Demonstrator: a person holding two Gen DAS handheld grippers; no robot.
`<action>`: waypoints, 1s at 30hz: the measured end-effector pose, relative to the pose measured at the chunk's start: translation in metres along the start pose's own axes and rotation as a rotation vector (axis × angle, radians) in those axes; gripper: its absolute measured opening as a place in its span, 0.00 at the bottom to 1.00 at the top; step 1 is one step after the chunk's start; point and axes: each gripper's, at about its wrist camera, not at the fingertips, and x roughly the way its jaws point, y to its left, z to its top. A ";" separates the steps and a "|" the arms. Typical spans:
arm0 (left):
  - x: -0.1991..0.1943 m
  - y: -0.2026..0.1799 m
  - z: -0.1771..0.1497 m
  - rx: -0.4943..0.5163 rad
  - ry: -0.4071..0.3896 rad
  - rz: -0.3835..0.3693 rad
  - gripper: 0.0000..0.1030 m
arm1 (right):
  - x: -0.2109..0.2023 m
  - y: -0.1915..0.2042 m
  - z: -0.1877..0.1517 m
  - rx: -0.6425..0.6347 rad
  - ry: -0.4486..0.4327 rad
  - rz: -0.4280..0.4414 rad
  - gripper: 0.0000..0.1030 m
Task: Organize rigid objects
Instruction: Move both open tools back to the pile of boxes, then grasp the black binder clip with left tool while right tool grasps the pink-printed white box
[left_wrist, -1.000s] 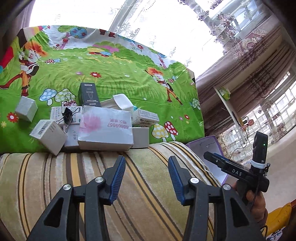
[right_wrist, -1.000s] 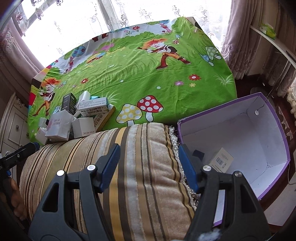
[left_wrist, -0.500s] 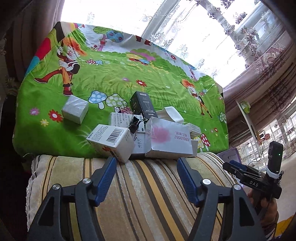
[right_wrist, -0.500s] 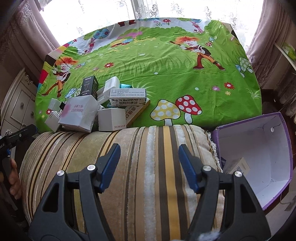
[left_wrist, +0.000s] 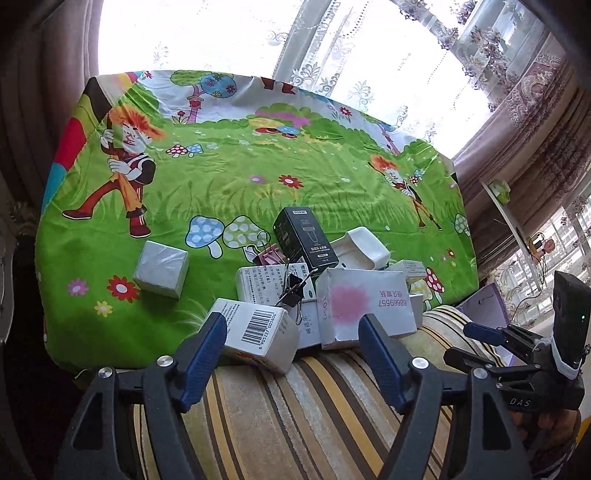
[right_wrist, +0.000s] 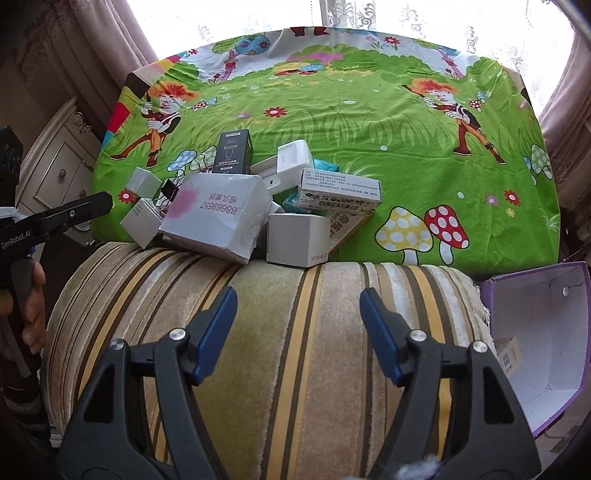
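A pile of small boxes sits on the green cartoon sheet (left_wrist: 236, 192) just beyond a striped cushion (left_wrist: 303, 406). It holds a white barcode box (left_wrist: 258, 332), a large white box with a pink blotch (left_wrist: 364, 306) (right_wrist: 218, 214), a black box (left_wrist: 304, 242) (right_wrist: 233, 151), a white cube (right_wrist: 297, 240) and a black binder clip (left_wrist: 293, 293). My left gripper (left_wrist: 293, 336) hangs over the cushion's far edge, its jaws opening, nothing between them; the barcode box lies just past its tips. My right gripper (right_wrist: 298, 314) is over the cushion, jaws opening and empty.
A lone grey-white cube (left_wrist: 161, 269) sits left of the pile. A purple open box (right_wrist: 543, 332) with a small carton inside stands at the right of the cushion. A white cabinet (right_wrist: 55, 162) is at the left, curtains and a bright window behind.
Both grippers have swung leftward toward the pile and their jaws have widened. The purple box has slid to the right edge of the right wrist view.
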 end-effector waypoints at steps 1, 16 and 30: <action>0.004 -0.005 0.003 0.031 0.008 0.024 0.71 | 0.001 0.003 0.001 -0.005 0.001 0.005 0.73; 0.060 -0.021 0.023 0.172 0.137 0.129 0.37 | 0.015 0.030 0.017 -0.004 0.005 0.065 0.83; 0.070 -0.009 0.023 0.108 0.122 0.063 0.18 | 0.031 0.042 0.032 0.052 0.015 0.071 0.85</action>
